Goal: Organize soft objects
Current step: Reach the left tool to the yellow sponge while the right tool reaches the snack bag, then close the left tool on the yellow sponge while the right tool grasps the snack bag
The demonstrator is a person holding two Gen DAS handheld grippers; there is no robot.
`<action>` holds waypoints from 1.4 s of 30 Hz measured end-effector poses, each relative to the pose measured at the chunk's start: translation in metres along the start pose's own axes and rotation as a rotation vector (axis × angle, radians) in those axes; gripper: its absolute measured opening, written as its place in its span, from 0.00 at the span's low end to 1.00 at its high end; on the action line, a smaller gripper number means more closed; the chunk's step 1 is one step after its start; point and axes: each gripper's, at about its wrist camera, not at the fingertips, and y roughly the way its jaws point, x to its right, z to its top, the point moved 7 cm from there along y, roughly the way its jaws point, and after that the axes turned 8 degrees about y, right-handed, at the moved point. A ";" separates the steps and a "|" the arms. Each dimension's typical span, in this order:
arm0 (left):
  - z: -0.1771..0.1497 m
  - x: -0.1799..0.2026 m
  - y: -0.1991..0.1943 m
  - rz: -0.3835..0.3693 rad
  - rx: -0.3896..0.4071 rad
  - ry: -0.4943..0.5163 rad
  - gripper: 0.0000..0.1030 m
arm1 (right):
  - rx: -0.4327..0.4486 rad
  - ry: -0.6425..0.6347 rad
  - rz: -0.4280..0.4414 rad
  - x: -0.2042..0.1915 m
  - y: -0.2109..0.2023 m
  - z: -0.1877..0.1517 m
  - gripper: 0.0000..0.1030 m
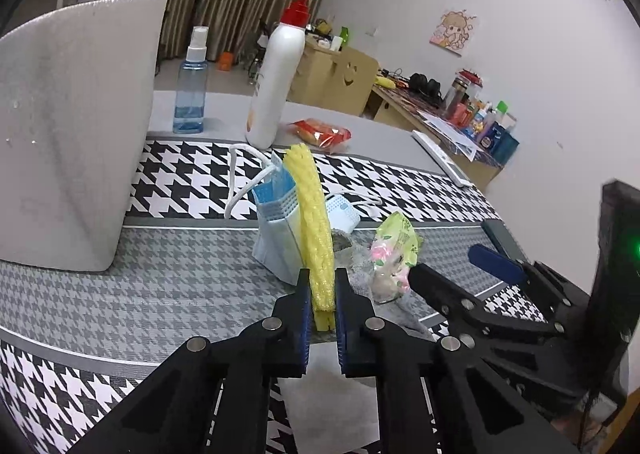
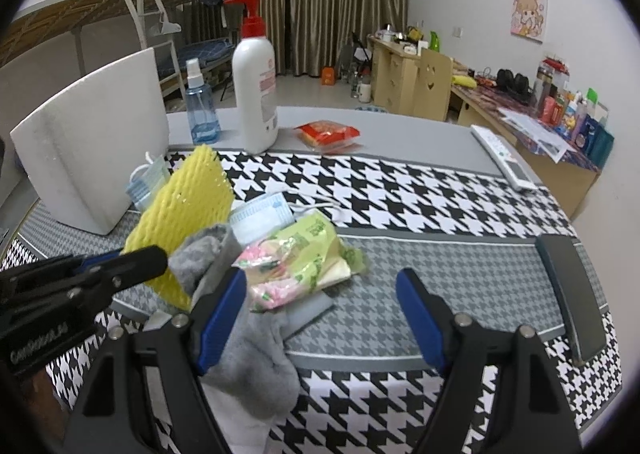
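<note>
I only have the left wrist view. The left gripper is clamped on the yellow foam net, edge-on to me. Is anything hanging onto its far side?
Observer: From the right wrist view the yellow foam net shows its broad face; a blue face mask stands just behind it. Whether they touch I cannot tell.
Operator: Where does the grey sock end?
Observer: The grey sock drapes over the table's near edge, running past the inner finger of the right gripper.
Operator: Is the right gripper holding it?
Observer: No, its jaws stand wide open; the sock only lies against one finger.
Operator: Anything on the right edge?
Observer: A dark phone lies flat there.
</note>
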 end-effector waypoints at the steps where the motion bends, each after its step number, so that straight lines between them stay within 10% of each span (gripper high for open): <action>1: 0.000 0.000 0.000 0.001 0.002 0.004 0.10 | -0.011 0.002 0.004 0.000 0.003 0.000 0.76; 7: 0.000 -0.001 -0.003 0.006 0.013 0.036 0.10 | -0.111 0.025 0.062 -0.006 0.028 -0.004 0.60; 22: -0.005 -0.001 0.003 -0.019 -0.002 0.064 0.10 | -0.212 0.122 0.153 -0.015 0.049 0.000 0.59; 29: -0.003 -0.001 0.001 -0.032 0.009 0.073 0.09 | -0.210 0.153 0.177 -0.013 0.045 0.001 0.23; 42: 0.008 0.024 -0.060 -0.046 0.131 0.177 0.09 | -0.029 0.160 0.193 -0.007 -0.036 0.006 0.22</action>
